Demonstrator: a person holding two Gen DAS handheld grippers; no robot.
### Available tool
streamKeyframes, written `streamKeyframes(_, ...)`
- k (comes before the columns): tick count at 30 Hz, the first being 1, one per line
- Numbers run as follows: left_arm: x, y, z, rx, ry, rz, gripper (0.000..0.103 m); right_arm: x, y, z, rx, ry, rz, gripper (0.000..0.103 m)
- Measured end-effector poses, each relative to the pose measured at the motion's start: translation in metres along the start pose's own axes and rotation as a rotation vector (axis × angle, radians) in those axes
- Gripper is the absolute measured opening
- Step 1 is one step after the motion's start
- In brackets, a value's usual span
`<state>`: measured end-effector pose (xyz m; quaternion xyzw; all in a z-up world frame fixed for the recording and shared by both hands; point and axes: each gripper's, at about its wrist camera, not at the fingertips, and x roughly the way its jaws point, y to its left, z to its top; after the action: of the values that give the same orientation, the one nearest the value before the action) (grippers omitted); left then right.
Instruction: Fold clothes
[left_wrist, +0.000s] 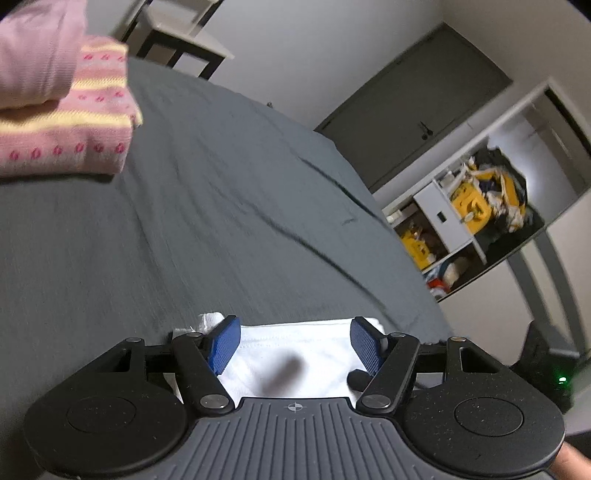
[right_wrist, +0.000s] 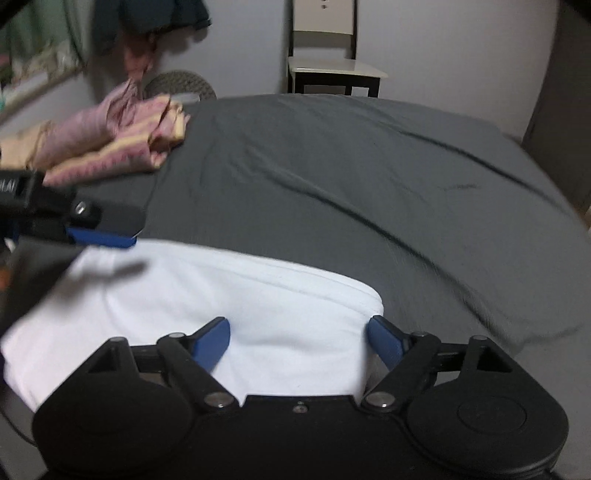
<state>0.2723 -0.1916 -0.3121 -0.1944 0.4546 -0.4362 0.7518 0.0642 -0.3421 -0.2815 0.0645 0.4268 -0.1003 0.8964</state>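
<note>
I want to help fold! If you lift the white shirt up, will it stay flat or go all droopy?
Probably droopy: the white shirt is soft cloth that already bends and sags over the bed edge. It looks thin, so likely light. It shouldn't slide far, since the sheet looks slightly wrinkled, not slick.

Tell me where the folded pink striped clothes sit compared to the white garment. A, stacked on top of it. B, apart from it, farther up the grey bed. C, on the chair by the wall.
B: the folded pink striped clothes lie on the grey bed, well clear of the white garment near the camera.
</note>
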Motion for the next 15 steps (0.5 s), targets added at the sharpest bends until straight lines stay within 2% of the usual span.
streamKeyframes(2,-0.018,0.001,0.004,-0.051,0.005,-0.017,0.067,-0.010,-0.015,0.003,0.054,-0.001,0.048,0.079)
streamKeyframes(3,-0.027,0.001,0.006,-0.075,0.008,-0.024,0.067,-0.015,-0.023,0.002,0.079,0.015,0.106,0.079)
streamKeyframes(5,-0.047,0.003,0.000,-0.055,0.002,0.003,0.067,-0.020,-0.038,0.001,0.121,0.053,0.220,0.080)
streamKeyframes(6,-0.057,0.003,-0.004,-0.045,-0.001,0.017,0.071,-0.023,-0.044,-0.003,0.137,0.064,0.264,0.080)
streamKeyframes(7,-0.067,0.004,-0.007,-0.035,-0.003,0.031,0.082,-0.025,-0.050,-0.006,0.152,0.069,0.290,0.080)
streamKeyframes(9,-0.079,0.005,-0.016,0.003,0.028,0.052,0.088,-0.023,-0.063,-0.013,0.190,0.100,0.338,0.080)
streamKeyframes(11,-0.081,0.009,-0.024,0.013,0.062,0.050,0.089,-0.017,-0.075,-0.021,0.251,0.134,0.402,0.080)
streamKeyframes(15,-0.070,0.028,-0.030,-0.059,0.096,0.058,0.089,-0.004,-0.092,-0.033,0.371,0.163,0.485,0.080)
